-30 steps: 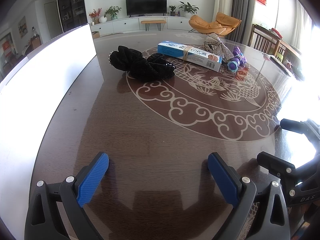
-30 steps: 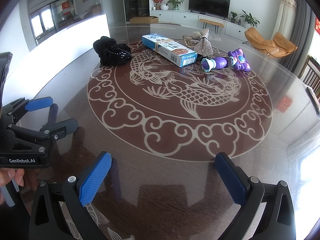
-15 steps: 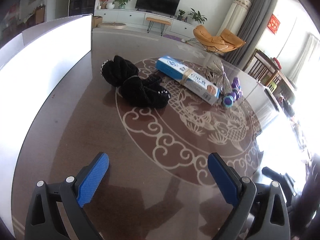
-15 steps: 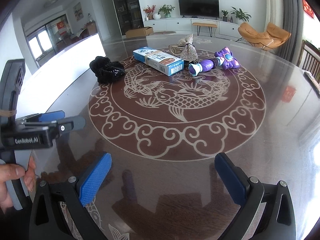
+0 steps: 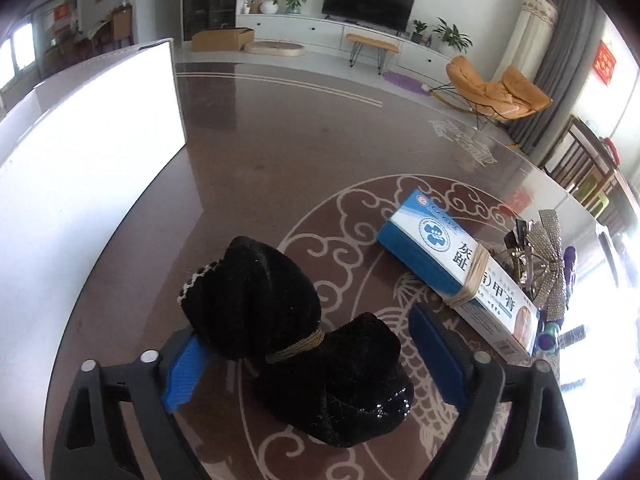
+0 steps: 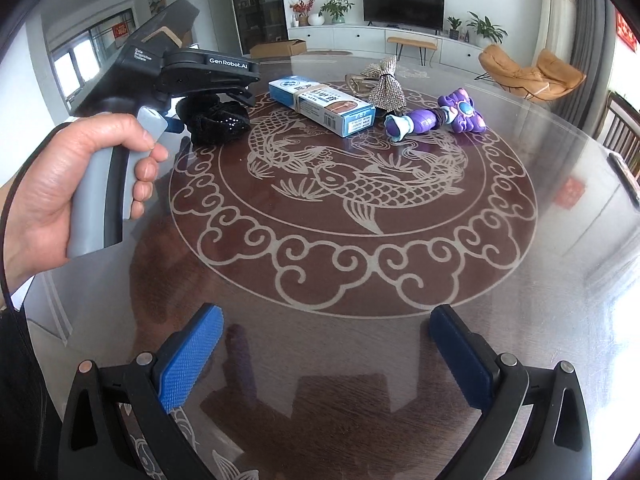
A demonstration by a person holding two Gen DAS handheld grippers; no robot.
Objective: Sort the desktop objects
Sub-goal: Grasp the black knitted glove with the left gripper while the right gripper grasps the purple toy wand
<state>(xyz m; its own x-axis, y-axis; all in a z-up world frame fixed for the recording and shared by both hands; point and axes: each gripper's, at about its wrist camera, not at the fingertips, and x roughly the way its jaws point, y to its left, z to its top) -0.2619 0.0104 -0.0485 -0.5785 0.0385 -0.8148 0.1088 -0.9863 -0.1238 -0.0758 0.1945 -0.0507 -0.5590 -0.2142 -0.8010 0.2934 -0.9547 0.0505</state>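
Note:
A black velvet bow hair tie (image 5: pixel 296 344) with small beads lies on the round brown table. My left gripper (image 5: pixel 310 354) is open, its blue pads either side of the bow, not closed on it. The bow also shows in the right wrist view (image 6: pixel 214 118), partly hidden by the left gripper's body. A blue and white ointment box (image 5: pixel 460 268) (image 6: pixel 322 102) lies to the bow's right. Beyond it are a glittery silver bow clip (image 6: pixel 386 84) and a purple toy (image 6: pixel 436 118). My right gripper (image 6: pixel 326 352) is open and empty above the near table edge.
A long white box wall (image 5: pixel 80 168) stands along the table's left side. The table top (image 6: pixel 360 264) carries a carp and cloud pattern under glass. Chairs stand at the far right (image 6: pixel 624 132).
My left gripper has moved forward across the table to the black bow, which now lies between its open pads. The right gripper has stayed near the front edge.

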